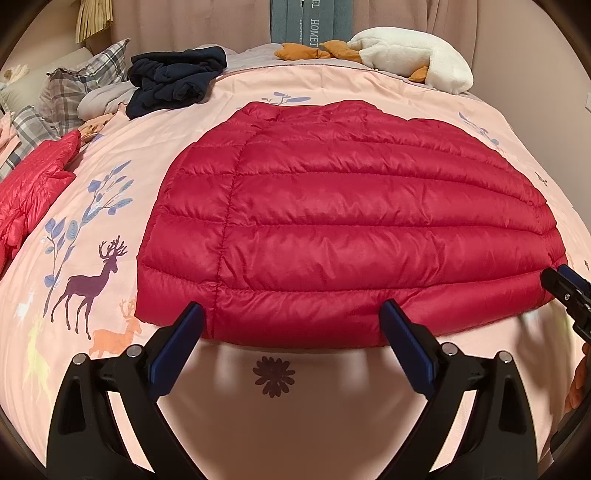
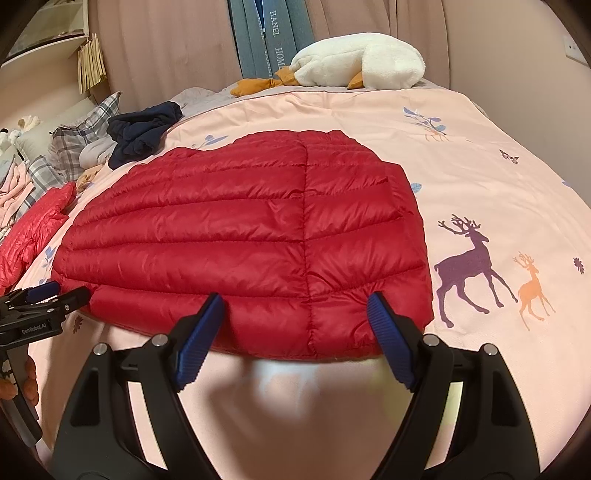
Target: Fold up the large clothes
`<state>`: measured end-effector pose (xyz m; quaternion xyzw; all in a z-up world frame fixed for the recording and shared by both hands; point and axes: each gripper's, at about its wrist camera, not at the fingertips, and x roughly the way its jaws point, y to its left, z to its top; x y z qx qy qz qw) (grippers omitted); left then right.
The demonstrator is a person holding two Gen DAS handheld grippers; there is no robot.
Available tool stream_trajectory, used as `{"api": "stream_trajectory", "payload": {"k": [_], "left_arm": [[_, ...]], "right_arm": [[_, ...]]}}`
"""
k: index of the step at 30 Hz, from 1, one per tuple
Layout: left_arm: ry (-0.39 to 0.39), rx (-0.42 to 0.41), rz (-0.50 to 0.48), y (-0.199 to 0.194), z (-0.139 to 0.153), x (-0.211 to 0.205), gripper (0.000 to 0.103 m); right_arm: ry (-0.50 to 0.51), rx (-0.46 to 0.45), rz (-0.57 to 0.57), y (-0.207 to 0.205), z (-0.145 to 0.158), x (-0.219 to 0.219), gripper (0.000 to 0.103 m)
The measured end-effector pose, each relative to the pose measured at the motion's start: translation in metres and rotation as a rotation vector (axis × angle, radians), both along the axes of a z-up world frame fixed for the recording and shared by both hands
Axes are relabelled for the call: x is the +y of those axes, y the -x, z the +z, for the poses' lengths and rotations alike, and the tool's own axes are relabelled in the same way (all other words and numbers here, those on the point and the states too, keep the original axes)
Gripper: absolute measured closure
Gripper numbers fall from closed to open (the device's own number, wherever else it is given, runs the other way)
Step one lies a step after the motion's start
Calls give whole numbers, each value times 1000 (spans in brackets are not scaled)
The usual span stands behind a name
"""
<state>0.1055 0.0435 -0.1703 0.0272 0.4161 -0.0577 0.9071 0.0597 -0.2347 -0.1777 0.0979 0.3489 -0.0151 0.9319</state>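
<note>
Both grippers released: left gripper (image 1: 291,317) & right gripper (image 2: 295,314) at near hem of red down jacket (image 1: 351,221). Grab both layers near corners, lift evenly, fold toward far side.

I read "GenRobot.AI" on the left gripper (image 2: 48,291) at 9 o'clock; "HANEL" and partial "HOME" on the blue hanging fabric (image 2: 273,33) at 12 o'clock.
</note>
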Motion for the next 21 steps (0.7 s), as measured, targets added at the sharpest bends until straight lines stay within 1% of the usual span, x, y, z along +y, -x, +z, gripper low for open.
{"api": "stream_trajectory", "payload": {"k": [21], "left_arm": [[-1,1,1,0,0,0,6]], "right_arm": [[4,1,-5,-1,-4,-5,22]]}}
